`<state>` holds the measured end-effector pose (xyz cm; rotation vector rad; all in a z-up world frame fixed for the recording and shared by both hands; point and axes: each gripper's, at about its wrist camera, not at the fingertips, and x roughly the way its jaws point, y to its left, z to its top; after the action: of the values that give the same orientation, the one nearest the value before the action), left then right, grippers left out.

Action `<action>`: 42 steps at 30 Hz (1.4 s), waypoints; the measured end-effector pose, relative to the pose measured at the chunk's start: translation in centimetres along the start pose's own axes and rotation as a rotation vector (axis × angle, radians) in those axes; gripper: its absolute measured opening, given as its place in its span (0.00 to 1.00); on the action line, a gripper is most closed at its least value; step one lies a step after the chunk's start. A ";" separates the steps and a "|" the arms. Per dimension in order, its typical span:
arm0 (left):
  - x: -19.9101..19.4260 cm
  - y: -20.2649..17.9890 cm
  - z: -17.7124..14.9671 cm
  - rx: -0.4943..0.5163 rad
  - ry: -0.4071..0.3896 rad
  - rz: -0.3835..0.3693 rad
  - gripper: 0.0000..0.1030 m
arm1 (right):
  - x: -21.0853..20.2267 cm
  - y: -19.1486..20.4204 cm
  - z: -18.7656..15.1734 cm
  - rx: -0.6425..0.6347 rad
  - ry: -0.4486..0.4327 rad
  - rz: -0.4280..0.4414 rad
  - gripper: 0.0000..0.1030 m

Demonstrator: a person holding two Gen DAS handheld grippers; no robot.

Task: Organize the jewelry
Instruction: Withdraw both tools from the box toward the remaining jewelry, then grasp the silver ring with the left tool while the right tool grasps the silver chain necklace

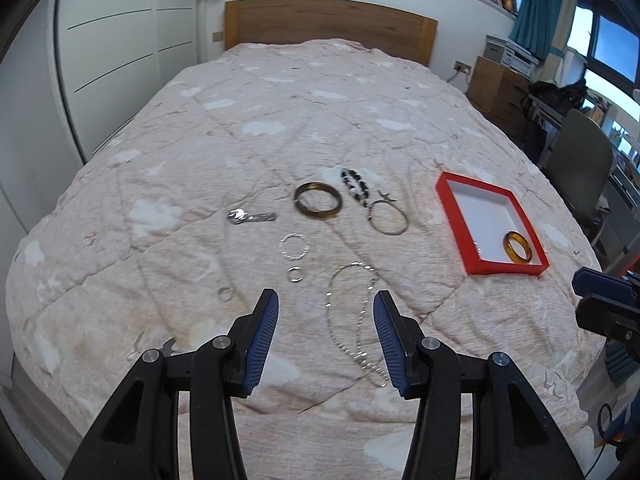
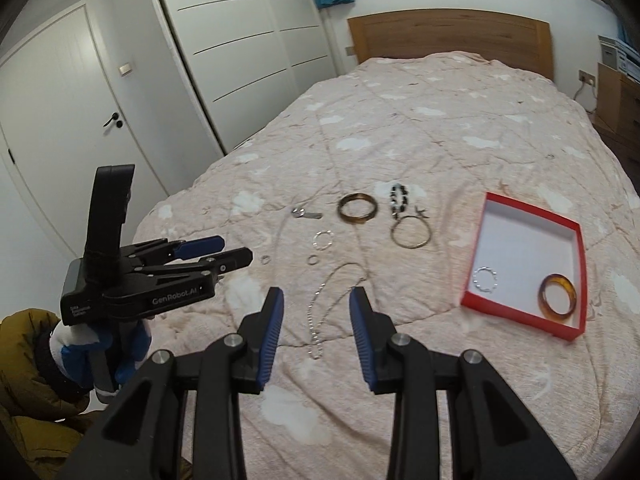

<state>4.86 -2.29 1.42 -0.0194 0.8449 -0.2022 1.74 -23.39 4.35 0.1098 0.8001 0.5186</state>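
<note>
A red box [image 1: 449, 204] [image 2: 520, 314] lies on the bed at the right, holding an amber bangle [image 1: 518, 246] [image 2: 557, 293] and a silver beaded ring [image 2: 485, 279]. Loose on the quilt are a silver chain necklace [image 1: 344, 320] [image 2: 320, 320], a dark brown bangle [image 1: 318, 201] [image 2: 357, 208], a thin metal bangle [image 1: 388, 218] [image 2: 412, 232], a black bead bracelet [image 1: 355, 186] [image 2: 400, 198], a silver clip [image 1: 250, 216] [image 2: 306, 213] and small silver rings [image 1: 295, 246] [image 2: 323, 239]. My left gripper [image 1: 325, 307] [image 2: 230, 252] is open and empty above the chain. My right gripper [image 2: 316, 304] is open and empty above the chain.
The pink quilted bed [image 1: 280, 128] has a wooden headboard [image 1: 328, 26]. White wardrobe doors [image 2: 240, 40] stand at the left. A desk, a chair [image 1: 580, 160] and drawers stand at the right of the bed.
</note>
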 end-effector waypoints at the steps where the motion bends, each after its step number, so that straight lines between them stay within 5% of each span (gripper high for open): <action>1: -0.2 0.6 -0.3 -0.011 0.000 0.005 0.48 | 0.2 0.5 -0.2 -0.006 0.007 0.005 0.36; 20: 3.3 8.8 -3.4 -0.104 0.104 0.088 0.48 | 7.1 0.5 -2.0 0.001 0.170 0.023 0.38; 42: 14.0 12.1 -0.9 -0.125 0.225 0.088 0.48 | 21.1 -1.6 -3.7 0.056 0.430 0.109 0.38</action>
<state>15.32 7.00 -10.73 -0.0773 1.0794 -0.0688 12.00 -14.92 -12.57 0.0950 1.2338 0.6330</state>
